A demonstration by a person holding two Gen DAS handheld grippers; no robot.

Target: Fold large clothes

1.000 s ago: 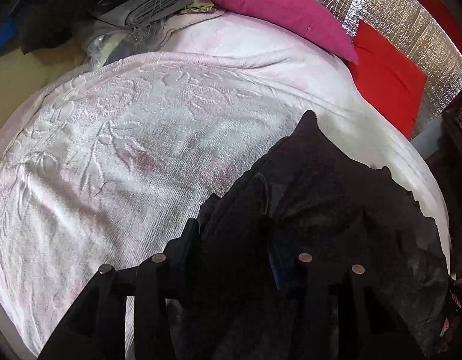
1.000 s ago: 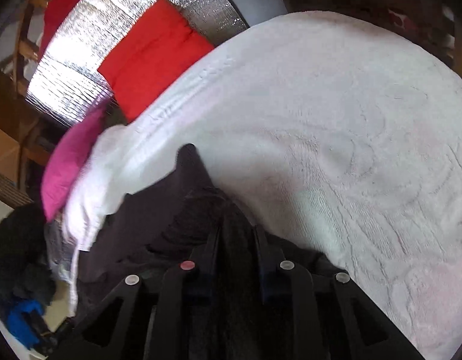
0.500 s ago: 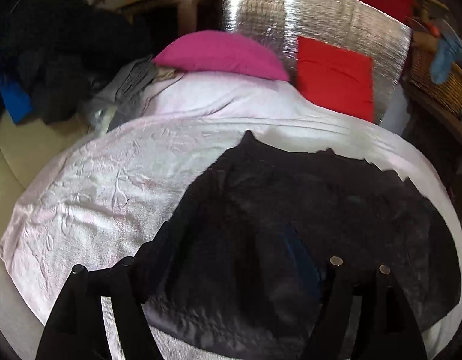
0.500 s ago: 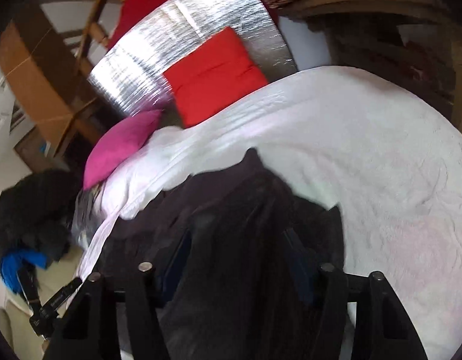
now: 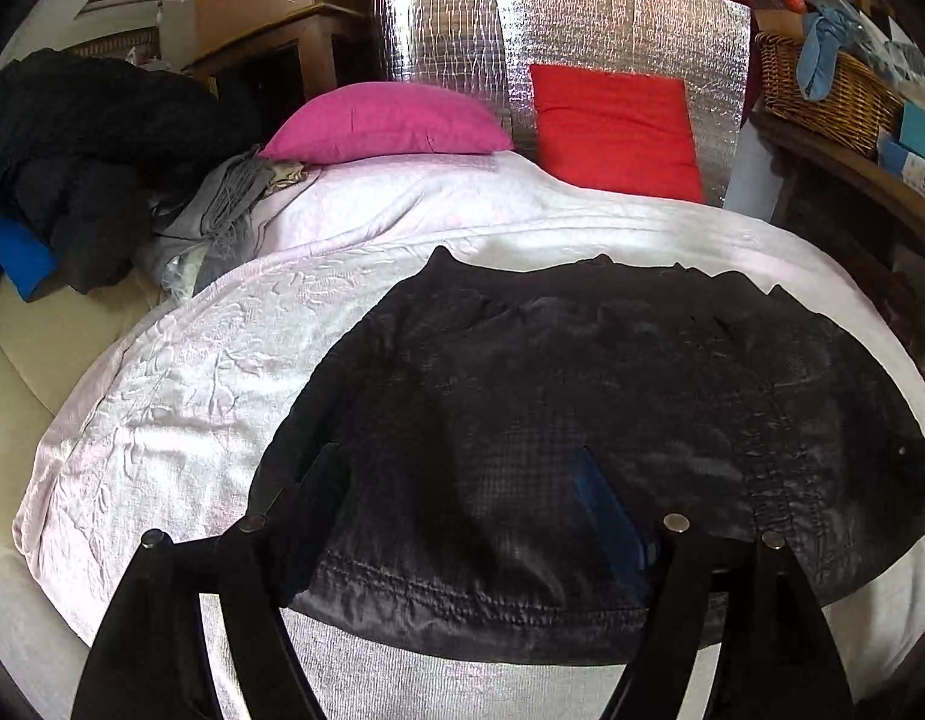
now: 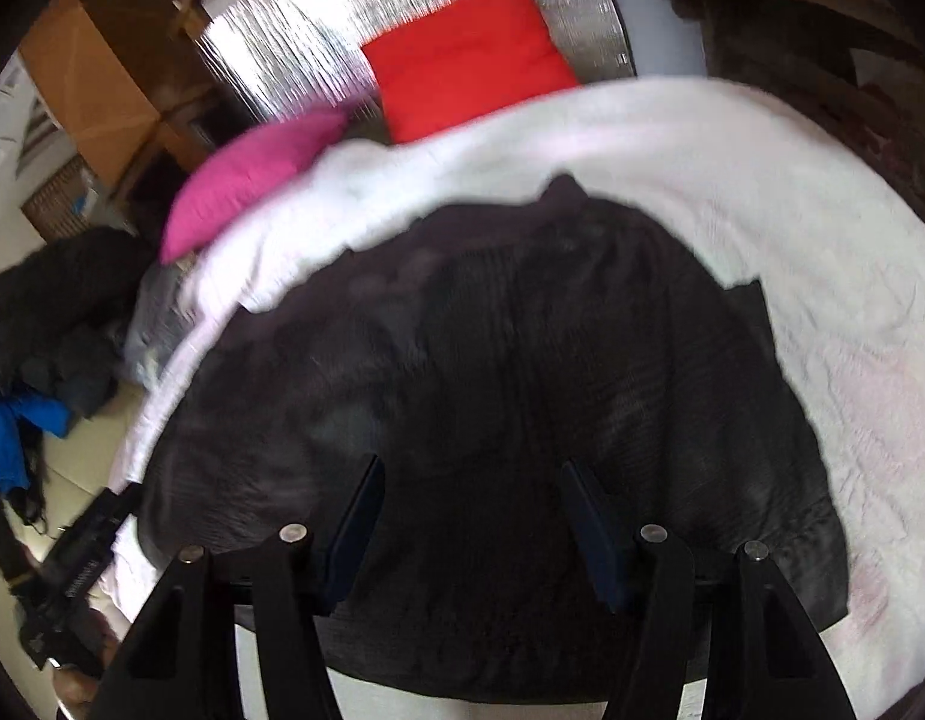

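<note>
Black garment (image 5: 582, 396), spread flat on the white bedspread (image 5: 180, 372) of the bed, lies directly beneath and ahead of both tongs. Left tongs (image 5: 462, 480) stand wide apart, gripping nothing; right tongs (image 6: 468, 480) likewise stand apart above the cloth, empty. Pink pillow (image 5: 384, 123) and red cushion (image 5: 612, 126) lie beyond the garment.

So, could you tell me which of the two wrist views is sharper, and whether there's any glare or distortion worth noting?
Left wrist view: sharp, the black garment shows stitching and weave; the silver foil panel glints. Right wrist view: motion-blurred, pink pillow and garment edges smeared, white bedspread nearly washed out. Both: strong fisheye curvature, dark corners.
</note>
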